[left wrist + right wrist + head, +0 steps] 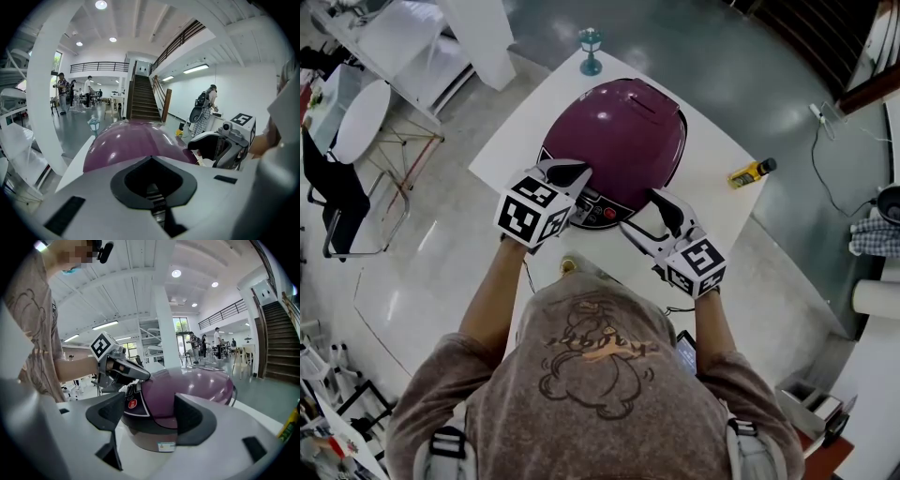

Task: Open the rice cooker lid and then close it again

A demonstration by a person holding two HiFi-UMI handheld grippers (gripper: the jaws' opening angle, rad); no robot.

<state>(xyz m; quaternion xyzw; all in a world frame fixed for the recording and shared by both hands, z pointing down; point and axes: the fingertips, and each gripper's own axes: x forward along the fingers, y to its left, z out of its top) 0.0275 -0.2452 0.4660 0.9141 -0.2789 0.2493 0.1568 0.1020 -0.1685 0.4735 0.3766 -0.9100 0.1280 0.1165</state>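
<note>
The purple rice cooker [623, 131] stands on the white table [717, 202] with its lid down. My left gripper [570, 174] is shut, with nothing between its jaws, and its tips lie at the lid's front left edge, just above the dark control panel [598, 212]. In the left gripper view the purple dome [131, 140] rises right beyond the shut left gripper [152, 180]. My right gripper [661, 208] is open at the cooker's front right. In the right gripper view the right gripper [150, 420] frames the cooker's front [187, 385] without touching it, and the left gripper [136, 373] rests on the lid.
A yellow bottle [750, 172] lies near the table's right edge. A small teal ornament [591, 52] stands at the far corner. White desks and a chair [356, 122] stand off to the left on the glossy floor. People stand far off in the hall.
</note>
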